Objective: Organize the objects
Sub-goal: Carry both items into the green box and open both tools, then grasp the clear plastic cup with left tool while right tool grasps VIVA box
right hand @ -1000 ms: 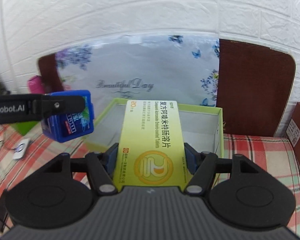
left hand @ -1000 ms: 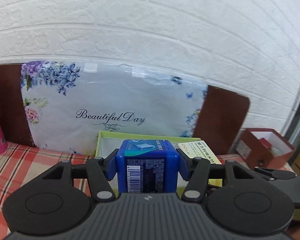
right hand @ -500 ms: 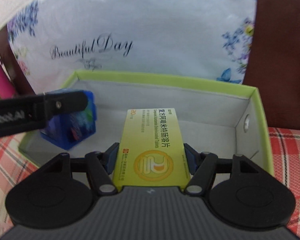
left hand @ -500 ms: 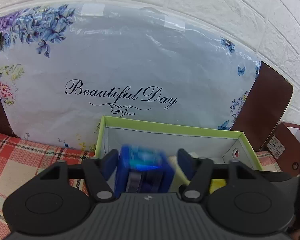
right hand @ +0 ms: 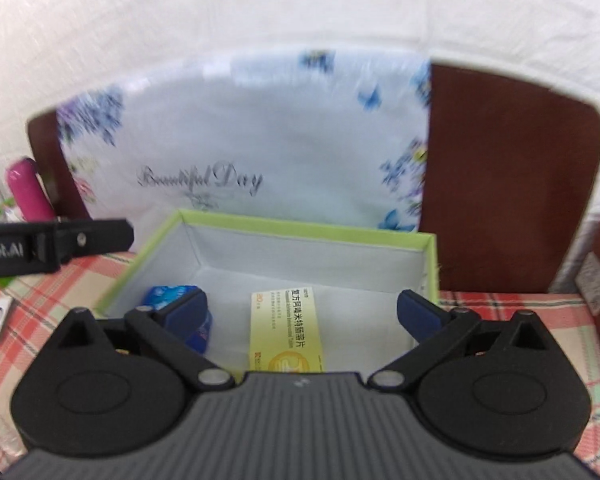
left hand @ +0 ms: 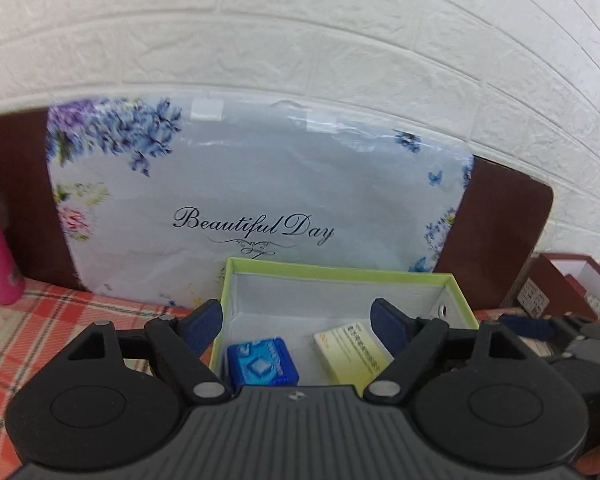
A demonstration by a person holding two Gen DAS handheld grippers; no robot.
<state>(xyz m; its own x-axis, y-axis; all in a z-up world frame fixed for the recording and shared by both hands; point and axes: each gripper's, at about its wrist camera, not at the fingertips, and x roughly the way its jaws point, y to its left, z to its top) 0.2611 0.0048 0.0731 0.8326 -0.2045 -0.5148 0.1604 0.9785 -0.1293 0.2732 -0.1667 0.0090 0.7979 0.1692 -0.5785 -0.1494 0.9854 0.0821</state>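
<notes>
Both items delivered: my left gripper (left hand: 296, 316) and right gripper (right hand: 306, 312), jaws just spread wide, grasp nothing; blue plastic box (left hand: 262, 364) and yellow cardboard medicine packet (right hand: 286, 334) lie apart inside the green-rimmed open carton (right hand: 300, 228), sorted for storage.

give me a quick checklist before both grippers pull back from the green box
1. Blue box lies in the green box, free of the pads: ok
2. Yellow pack lies in it too, free of the pads: ok
3. Left gripper jaws have just been opening, nothing between them: ok
4. Right gripper jaws have just been opening, nothing gripped: ok
5. The two items apart: ok
6. Clearance behind the hands: cannot tell
</notes>
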